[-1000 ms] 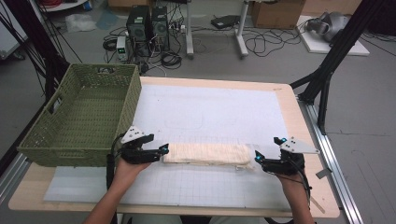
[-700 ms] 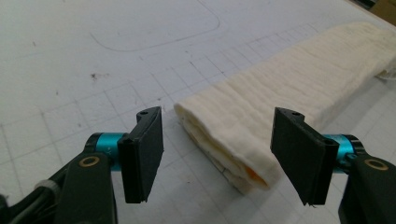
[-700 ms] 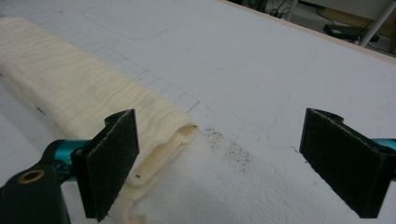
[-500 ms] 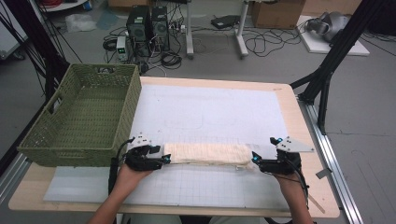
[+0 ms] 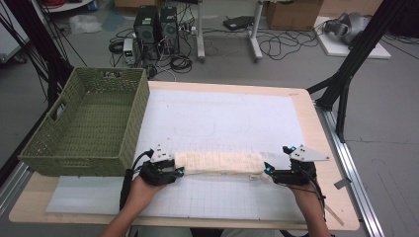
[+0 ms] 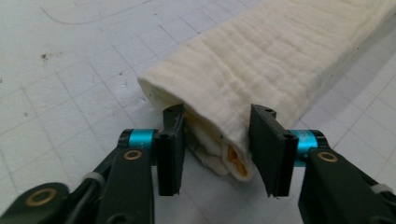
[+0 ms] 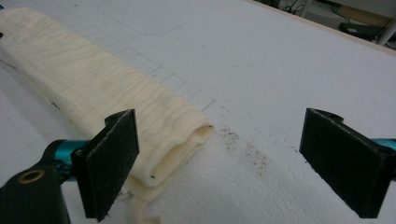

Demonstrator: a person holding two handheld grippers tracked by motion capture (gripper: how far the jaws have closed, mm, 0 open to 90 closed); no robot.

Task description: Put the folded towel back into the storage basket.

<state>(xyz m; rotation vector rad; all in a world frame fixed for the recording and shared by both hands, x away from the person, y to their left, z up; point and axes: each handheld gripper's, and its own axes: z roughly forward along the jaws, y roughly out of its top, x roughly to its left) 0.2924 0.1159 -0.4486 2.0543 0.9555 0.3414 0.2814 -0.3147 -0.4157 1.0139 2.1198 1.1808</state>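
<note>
A: At the near edge of the table, the left gripper [image 5: 179,171] sits at the nine o'clock end of the folded cream cloth [image 5: 220,163]; its jaws have just been closing, and in the left gripper view the left gripper [image 6: 215,151] now has the cloth's [image 6: 261,60] folded end between its pads; one pad [image 6: 173,140] touches the fabric on one side, the other pad [image 6: 268,144] presses the fold on the opposite side; call it clenched on the cloth.

B: And the other hand?

A: The right gripper [image 5: 267,170] rests at the three o'clock end of the same cloth; in the right gripper view the right gripper [image 7: 224,163] stands released, jaws wide; one pad [image 7: 114,161] lies just beside the cloth's [image 7: 93,98] end, the other pad [image 7: 343,161] well apart from it, over bare mat.

B: Where does the cloth lie?

A: Flat on the white gridded mat [image 5: 222,123], a long narrow strip running nine to three o'clock between the two grippers, toward the six o'clock side of the table [image 5: 316,128].

B: What surrounds it?

A: A green woven basket [image 5: 86,126] stands at ten o'clock from the cloth, near the left gripper but apart from it; beyond the table's twelve o'clock edge, computer towers [image 5: 155,27] and loose cables [image 5: 281,47] sit on the floor.
</note>
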